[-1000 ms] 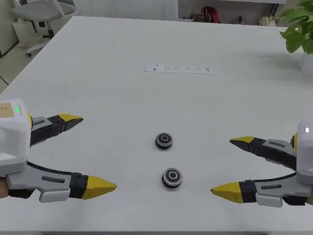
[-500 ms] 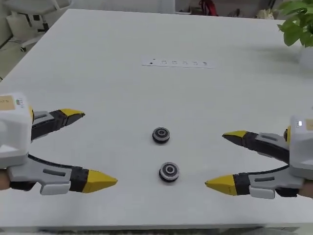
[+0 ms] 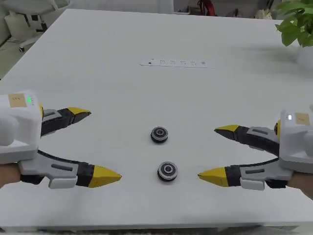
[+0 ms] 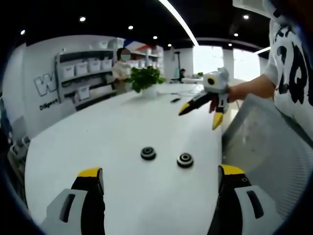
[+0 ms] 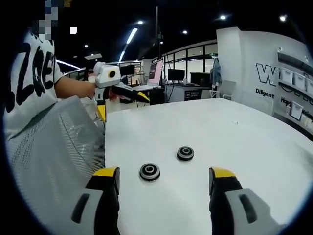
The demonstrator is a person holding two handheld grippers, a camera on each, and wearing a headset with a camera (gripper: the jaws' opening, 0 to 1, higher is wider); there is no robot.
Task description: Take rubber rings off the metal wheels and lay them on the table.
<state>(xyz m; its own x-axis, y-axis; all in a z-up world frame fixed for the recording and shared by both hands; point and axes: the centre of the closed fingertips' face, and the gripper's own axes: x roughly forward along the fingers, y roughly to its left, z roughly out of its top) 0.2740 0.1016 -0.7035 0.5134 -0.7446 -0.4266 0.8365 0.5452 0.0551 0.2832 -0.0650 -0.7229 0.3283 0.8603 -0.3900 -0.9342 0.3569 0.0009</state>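
Head view, wheels: the far wheel [image 3: 159,134] and the near wheel [image 3: 167,171] lie flat on the table [image 3: 146,34], one behind the other, apart, close to the person's edge.
Head view, rubber rings: the dark rubber rings [image 3: 160,171] seem to sit on both wheels, so I judge that nothing is taken off yet.
Head view, left gripper: the left gripper [image 3: 103,144] hovers at the left of the wheels, with jaws spread wide and nothing between them.
Head view, right gripper: the right gripper [image 3: 207,152] mirrors it from the right, jaws wide apart and empty. Its lower tip is near the near wheel and does not touch it.
Head view, reason: with one tool on each side, one can probably hold a wheel steady while the other pulls the ring.
Head view, writing: the white socket strip [image 3: 173,62] farther back has small marks, too small to read.
Left gripper view, aim: its two jaws rise well apart, and both wheels lie ahead in the gap between them, which suits a straight approach.
Left gripper view, writing: the wall sign [image 4: 46,85] shows a big "W" and under it "Diligent", the rest unreadable. The shirt [image 4: 293,58] has black letters, cut off.
Right gripper view, aim: the jaws are parted here too, and the near wheel is the closer one, just ahead.
Right gripper view, writing: again "W" and "Diligent" on the wall.
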